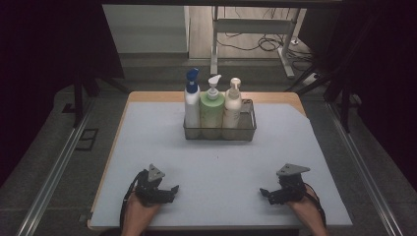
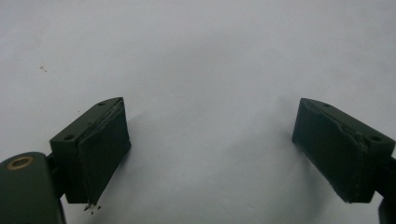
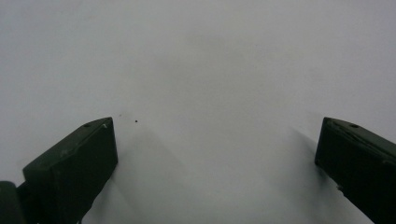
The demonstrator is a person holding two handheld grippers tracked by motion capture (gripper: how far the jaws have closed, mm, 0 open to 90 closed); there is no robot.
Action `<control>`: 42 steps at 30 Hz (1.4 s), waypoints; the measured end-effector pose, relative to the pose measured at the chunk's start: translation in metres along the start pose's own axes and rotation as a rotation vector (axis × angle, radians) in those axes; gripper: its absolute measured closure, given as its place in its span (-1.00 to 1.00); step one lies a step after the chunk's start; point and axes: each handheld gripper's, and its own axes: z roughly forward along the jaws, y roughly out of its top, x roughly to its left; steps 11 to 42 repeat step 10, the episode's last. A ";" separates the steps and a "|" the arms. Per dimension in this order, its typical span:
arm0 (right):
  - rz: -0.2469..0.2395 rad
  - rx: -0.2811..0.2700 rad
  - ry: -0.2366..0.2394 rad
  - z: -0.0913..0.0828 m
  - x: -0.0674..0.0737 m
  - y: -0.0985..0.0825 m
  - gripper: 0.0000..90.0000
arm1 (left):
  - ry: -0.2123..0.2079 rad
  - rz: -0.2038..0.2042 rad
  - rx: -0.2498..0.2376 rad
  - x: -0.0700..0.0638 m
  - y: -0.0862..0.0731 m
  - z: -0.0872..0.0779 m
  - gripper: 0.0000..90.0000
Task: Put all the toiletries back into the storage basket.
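Note:
A dark wire basket stands at the back middle of the pale mat. Three pump bottles stand upright in it: a white one with a blue top, a green one and a cream one. My left gripper rests near the front left of the mat, held by a hand. My right gripper rests near the front right. In the left gripper view the gripper is open over bare mat. In the right gripper view the gripper is also open, with nothing between its jaws.
The mat covers a wooden table whose edge shows at the back. Metal rails run along both sides. Behind the table stand a white frame and loose cables on the floor.

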 end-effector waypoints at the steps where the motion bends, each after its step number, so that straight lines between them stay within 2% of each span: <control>1: 0.000 0.000 -0.001 0.000 0.000 0.000 -1.00 | 0.000 0.000 0.000 0.000 0.000 0.000 -0.76; 42: -0.002 -0.008 -0.003 0.000 0.000 -0.002 -1.00 | -0.001 -0.001 0.001 0.000 0.000 0.000 -0.76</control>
